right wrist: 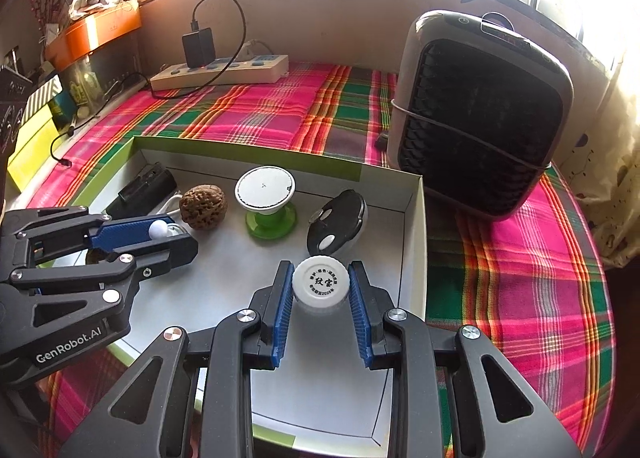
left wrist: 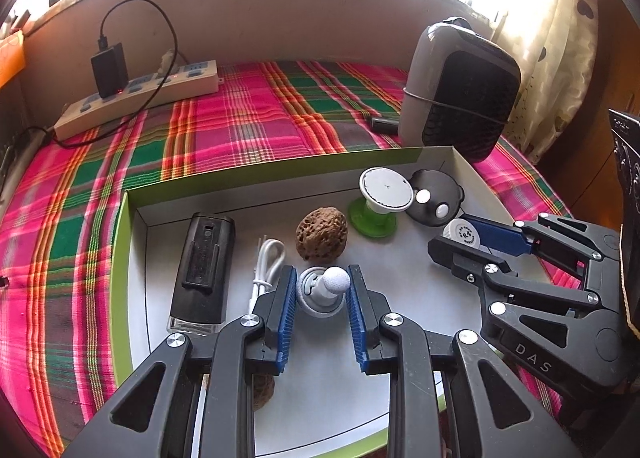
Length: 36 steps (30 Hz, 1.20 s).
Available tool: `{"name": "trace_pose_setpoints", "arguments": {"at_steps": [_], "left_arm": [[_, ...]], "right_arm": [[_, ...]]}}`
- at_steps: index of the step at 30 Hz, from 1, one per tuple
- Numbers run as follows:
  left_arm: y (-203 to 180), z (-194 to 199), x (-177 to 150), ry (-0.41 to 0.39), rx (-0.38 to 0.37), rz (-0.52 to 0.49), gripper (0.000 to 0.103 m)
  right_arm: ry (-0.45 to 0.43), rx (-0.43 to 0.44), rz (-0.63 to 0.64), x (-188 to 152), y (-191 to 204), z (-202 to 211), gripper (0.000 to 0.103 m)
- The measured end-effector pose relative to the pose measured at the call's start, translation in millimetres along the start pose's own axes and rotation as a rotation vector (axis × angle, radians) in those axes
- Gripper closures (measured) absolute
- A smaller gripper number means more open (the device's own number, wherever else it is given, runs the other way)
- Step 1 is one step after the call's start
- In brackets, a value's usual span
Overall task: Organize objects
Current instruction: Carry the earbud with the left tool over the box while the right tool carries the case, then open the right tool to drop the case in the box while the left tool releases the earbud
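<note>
A shallow white box with green sides (left wrist: 120, 258) (right wrist: 416, 226) lies on the plaid cloth. My left gripper (left wrist: 322, 290) (right wrist: 160, 230) is shut on a small white-and-grey ball-headed piece (left wrist: 326, 288) inside the box. My right gripper (right wrist: 320, 286) (left wrist: 464, 238) is shut on a white round container with a printed lid (right wrist: 320, 284). In the box also lie a walnut (left wrist: 322, 234) (right wrist: 203, 206), a white disc on a green base (left wrist: 380, 198) (right wrist: 266, 198), a black round device (left wrist: 434, 196) (right wrist: 338, 222), a black rectangular device (left wrist: 202, 270) and a white cable (left wrist: 266, 266).
A grey-and-black fan heater (left wrist: 460, 86) (right wrist: 476, 110) stands behind the box's right corner. A power strip with a black charger (left wrist: 136, 94) (right wrist: 220, 72) lies at the back left. A second walnut (left wrist: 262, 390) sits under my left gripper. Orange and yellow boxes (right wrist: 96, 34) stand far left.
</note>
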<state>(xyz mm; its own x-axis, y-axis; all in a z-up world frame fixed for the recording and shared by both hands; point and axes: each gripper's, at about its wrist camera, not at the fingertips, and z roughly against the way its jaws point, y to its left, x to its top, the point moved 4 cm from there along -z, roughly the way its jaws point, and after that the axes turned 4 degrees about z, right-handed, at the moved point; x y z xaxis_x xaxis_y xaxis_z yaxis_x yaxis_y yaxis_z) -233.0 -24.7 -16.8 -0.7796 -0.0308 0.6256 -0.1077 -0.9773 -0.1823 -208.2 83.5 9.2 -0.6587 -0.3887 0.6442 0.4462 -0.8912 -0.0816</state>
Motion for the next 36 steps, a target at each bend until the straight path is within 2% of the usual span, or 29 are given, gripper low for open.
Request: {"name": "trace_pose_setpoints", "arguments": {"at_steps": [27, 36], "left_arm": [[0.1, -1.4, 0.3, -0.001, -0.001, 0.001, 0.080], [0.1, -1.5, 1.3, -0.004, -0.005, 0.004, 0.074]], "right_arm": [[-0.018, 0.001, -0.012, -0.4, -0.5, 2.8, 0.074], [-0.019, 0.002, -0.014, -0.6, -0.4, 2.4, 0.074]]}}
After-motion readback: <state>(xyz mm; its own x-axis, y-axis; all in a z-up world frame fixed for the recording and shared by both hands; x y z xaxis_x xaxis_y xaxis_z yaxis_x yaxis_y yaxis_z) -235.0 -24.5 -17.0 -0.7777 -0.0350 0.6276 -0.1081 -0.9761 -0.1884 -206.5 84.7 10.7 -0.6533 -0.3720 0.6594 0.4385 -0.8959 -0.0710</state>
